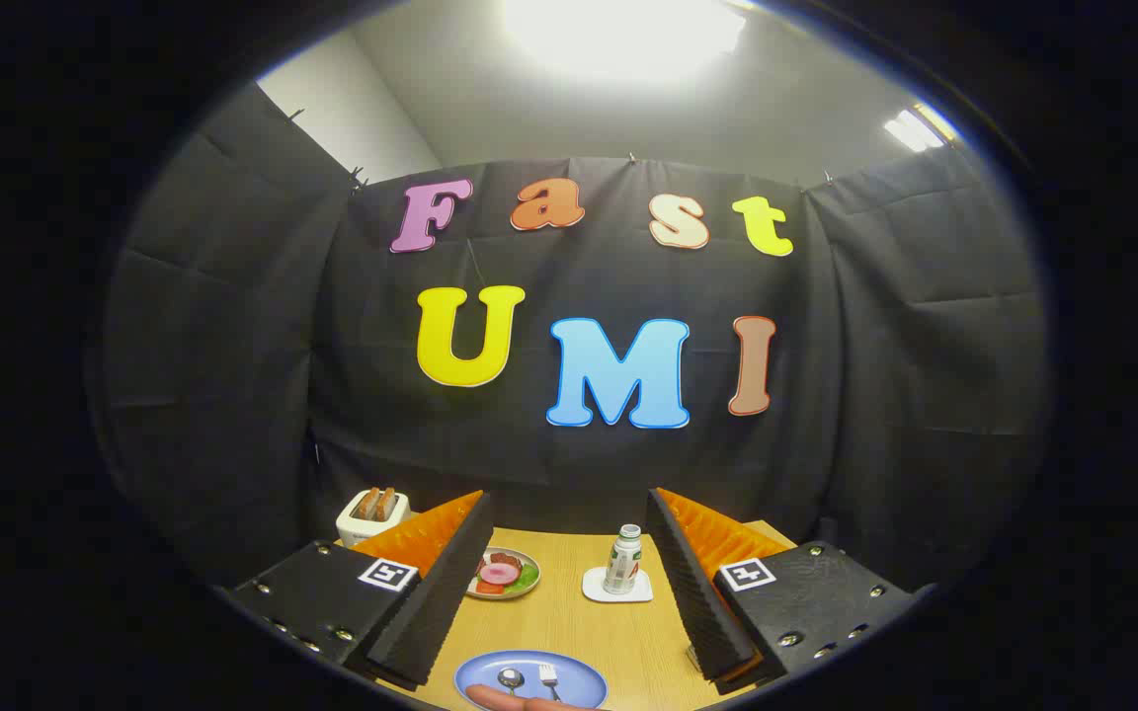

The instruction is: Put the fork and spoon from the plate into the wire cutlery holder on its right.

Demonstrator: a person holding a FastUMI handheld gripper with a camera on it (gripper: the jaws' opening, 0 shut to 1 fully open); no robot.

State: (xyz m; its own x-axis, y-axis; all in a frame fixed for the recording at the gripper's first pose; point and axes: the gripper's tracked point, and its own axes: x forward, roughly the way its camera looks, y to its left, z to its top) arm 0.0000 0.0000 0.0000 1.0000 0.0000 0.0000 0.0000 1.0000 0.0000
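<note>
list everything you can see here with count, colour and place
plate: 1, blue, between the fingers, near table edge
spoon: 1, silver, on the blue plate
fork: 1, silver, on the blue plate, beside the spoon
food plate: 1, pink, green and red food, farther back by the left finger
bottle: 1, white, upright on a white coaster
toaster: 1, white, holding toast, far left
table: 1, light wood
claw: 1, black and orange, open, holding nothing
</note>
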